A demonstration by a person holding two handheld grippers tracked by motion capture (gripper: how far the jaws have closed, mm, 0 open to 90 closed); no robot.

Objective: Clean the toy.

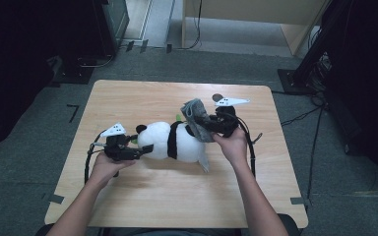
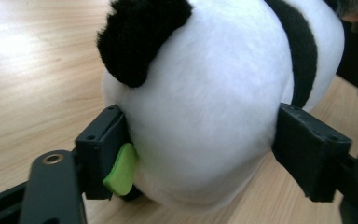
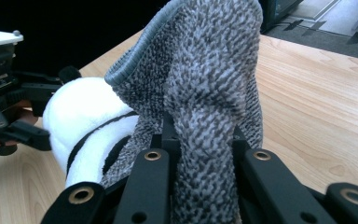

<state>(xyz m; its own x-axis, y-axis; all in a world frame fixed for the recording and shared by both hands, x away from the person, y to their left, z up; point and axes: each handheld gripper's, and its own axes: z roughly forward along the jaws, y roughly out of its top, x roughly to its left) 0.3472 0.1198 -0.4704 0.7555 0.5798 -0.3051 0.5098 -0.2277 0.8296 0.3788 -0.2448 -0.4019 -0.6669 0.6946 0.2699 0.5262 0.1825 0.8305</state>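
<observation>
The panda plush (image 1: 170, 141) lies on its side at the middle of the table (image 1: 128, 96), its long axis running across from the left gripper (image 1: 145, 149) at its head end to the right gripper (image 1: 207, 129) at its far end. The left gripper's jaws stand wide to either side of the white head, at most brushing the fur, with no squeeze evident. The right gripper is clamped on a bunched grey towel (image 3: 200, 93) standing above the jaws, close against the plush's rear, so the right hand is nearer for wiping or covering it.
</observation>
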